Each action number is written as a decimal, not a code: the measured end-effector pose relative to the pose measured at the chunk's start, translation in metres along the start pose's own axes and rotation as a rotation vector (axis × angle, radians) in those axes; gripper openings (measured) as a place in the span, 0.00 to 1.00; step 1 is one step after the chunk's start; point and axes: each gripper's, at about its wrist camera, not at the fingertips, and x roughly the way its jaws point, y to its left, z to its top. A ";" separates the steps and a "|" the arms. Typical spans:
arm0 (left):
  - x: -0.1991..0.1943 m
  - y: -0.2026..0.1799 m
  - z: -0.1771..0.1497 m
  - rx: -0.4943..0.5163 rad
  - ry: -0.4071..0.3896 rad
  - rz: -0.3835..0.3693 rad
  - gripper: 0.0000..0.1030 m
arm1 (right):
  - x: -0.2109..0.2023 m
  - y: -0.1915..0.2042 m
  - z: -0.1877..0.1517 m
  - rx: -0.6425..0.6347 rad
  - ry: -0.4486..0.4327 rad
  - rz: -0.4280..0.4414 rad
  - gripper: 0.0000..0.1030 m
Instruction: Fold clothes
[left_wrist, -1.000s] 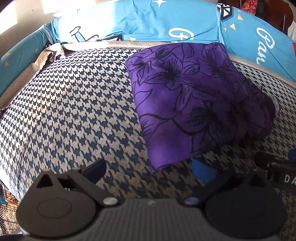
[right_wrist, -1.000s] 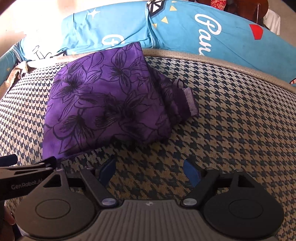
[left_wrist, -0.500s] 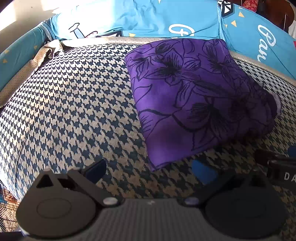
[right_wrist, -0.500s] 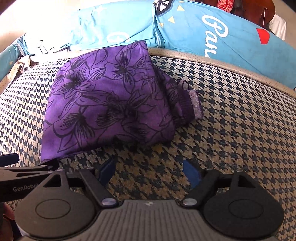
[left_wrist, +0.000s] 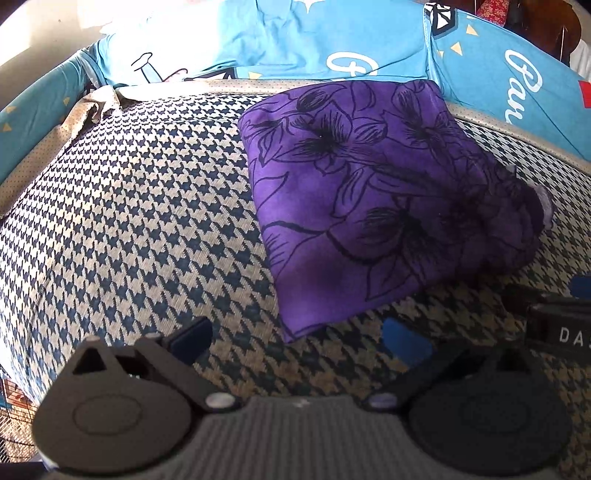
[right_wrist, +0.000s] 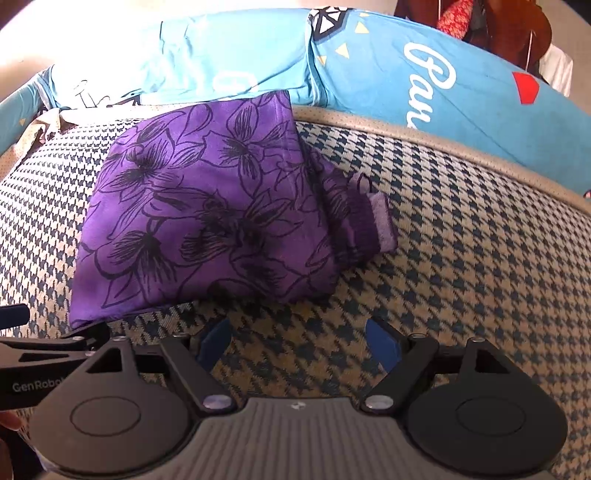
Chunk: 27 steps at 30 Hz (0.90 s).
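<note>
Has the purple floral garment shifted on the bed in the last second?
No. The folded purple floral garment keeps its far edge against the blue pillows and lies on the same stretch of houndstooth bed cover; only the cameras' framing drifts slightly.

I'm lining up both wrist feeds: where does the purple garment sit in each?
Left wrist: purple garment lies right of centre, near corner just ahead of the open left gripper.
Right wrist: it lies left of centre.
Shared landmark: the blue cushion with white script behind it.
</note>
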 end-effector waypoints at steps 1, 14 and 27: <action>0.000 -0.002 0.000 0.001 -0.003 0.001 1.00 | 0.000 -0.002 0.001 -0.002 -0.001 0.003 0.78; -0.005 -0.014 -0.005 0.005 -0.072 0.031 1.00 | 0.000 -0.019 0.008 0.030 -0.010 0.025 0.78; -0.019 -0.014 -0.021 0.001 -0.075 0.060 1.00 | -0.009 -0.020 0.006 0.021 -0.048 0.064 0.78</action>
